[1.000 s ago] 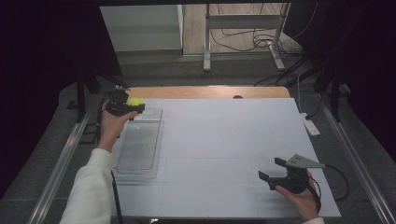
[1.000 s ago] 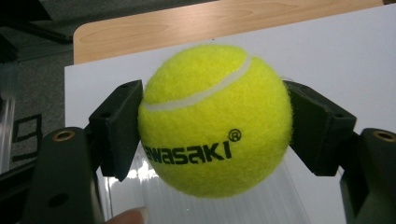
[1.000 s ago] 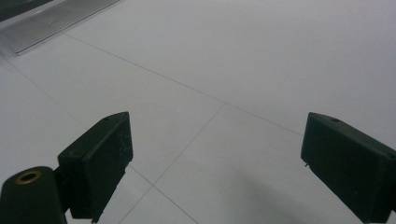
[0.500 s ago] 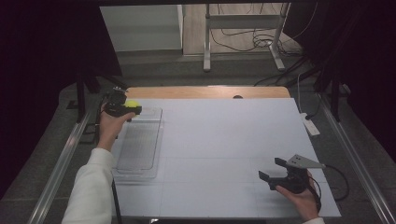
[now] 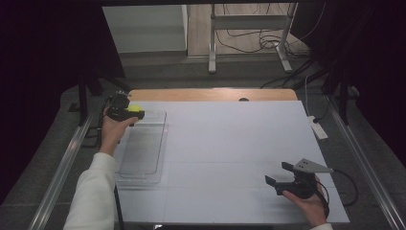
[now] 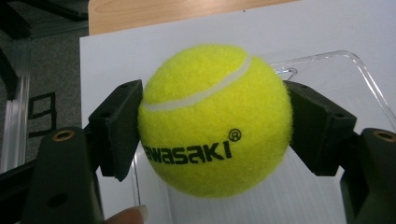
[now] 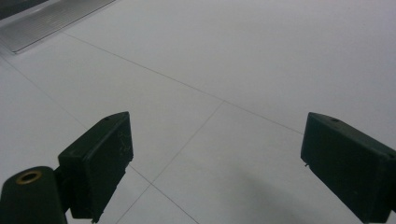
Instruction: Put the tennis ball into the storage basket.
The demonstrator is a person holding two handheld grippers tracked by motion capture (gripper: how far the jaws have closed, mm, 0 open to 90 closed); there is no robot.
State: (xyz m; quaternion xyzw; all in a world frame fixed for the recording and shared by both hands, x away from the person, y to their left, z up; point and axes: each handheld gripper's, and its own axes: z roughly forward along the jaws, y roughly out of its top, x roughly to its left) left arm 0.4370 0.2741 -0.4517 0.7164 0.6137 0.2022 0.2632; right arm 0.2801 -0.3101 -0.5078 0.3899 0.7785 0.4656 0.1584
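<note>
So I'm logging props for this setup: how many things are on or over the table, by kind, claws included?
Ball: 1, yellow, held in the left claw
Clear tray: 1
Claws: 2, left one and right claw
Total: 4

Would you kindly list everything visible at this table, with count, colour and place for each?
tennis ball: one, yellow with black lettering, clamped between the left gripper's jaws above the tray's far end
tray: one, clear plastic, left side of the table
table: one, white top, wooden far edge
power strip: one, white, off the table's right edge
left gripper: one, black, shut on the ball
right gripper: one, black, open, near right corner
sleeve: one, white, left arm
</note>
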